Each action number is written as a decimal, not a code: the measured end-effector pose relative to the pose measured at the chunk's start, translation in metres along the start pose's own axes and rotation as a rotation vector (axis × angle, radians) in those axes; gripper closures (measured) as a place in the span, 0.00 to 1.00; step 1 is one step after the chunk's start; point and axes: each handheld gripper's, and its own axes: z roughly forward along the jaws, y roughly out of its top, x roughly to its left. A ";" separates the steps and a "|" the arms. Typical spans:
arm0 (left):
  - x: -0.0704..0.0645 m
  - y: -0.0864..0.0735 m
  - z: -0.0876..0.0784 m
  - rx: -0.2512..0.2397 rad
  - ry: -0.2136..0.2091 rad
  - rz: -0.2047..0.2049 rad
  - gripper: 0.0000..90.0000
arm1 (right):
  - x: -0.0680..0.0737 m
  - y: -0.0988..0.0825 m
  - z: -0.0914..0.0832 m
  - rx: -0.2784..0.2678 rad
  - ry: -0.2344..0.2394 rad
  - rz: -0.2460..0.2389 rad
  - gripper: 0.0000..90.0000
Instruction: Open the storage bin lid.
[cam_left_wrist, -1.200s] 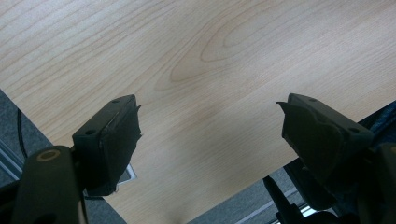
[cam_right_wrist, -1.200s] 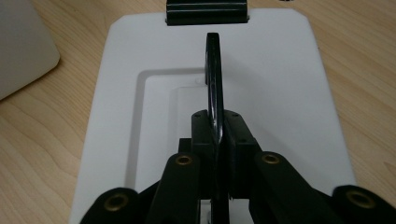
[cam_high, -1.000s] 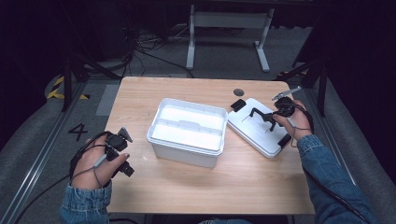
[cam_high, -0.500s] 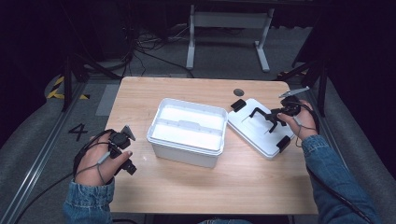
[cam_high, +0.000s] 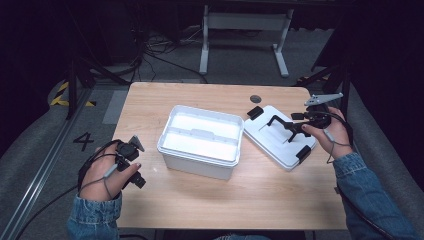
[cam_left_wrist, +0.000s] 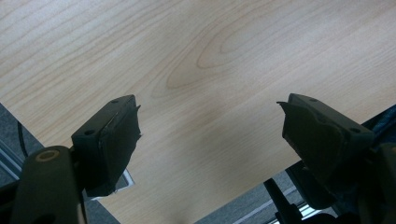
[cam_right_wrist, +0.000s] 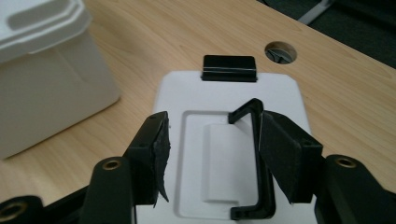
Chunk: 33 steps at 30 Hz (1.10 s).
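An open white box (cam_high: 200, 140) stands mid-table, and its near wall shows in the right gripper view (cam_right_wrist: 46, 70). To its right the white lid (cam_high: 280, 142) lies flat, with a black handle (cam_right_wrist: 254, 163) and black latches (cam_right_wrist: 229, 68). My right gripper (cam_high: 282, 127) hovers just over the lid. Its jaws have just been opening and now stand open (cam_right_wrist: 215, 121). The handle rises between them, close to the right pad, without being pressed. My left gripper (cam_high: 136, 165) rests open at the table's front left corner, above bare wood (cam_left_wrist: 212, 106).
The wooden table (cam_high: 200, 210) has a round cable hole (cam_high: 255, 98) behind the lid. Its front left edge runs close under the left gripper (cam_left_wrist: 154, 205). A white desk frame (cam_high: 240, 30) and cables lie on the floor beyond.
The right gripper's jaws were shut at the lid's handle and have opened; that hand has risen a little. The left hand stays where it was.
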 end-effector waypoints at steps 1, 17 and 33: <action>0.000 -0.001 -0.001 -0.001 -0.002 -0.013 0.22 | 0.003 0.000 -0.002 -0.005 0.009 0.001 0.49; -0.001 -0.001 -0.003 -0.016 0.003 -0.005 0.22 | 0.065 -0.011 -0.013 0.041 0.141 -0.095 0.47; 0.000 -0.004 -0.004 -0.017 0.006 -0.003 0.22 | 0.112 -0.044 0.001 0.124 0.222 -0.166 0.45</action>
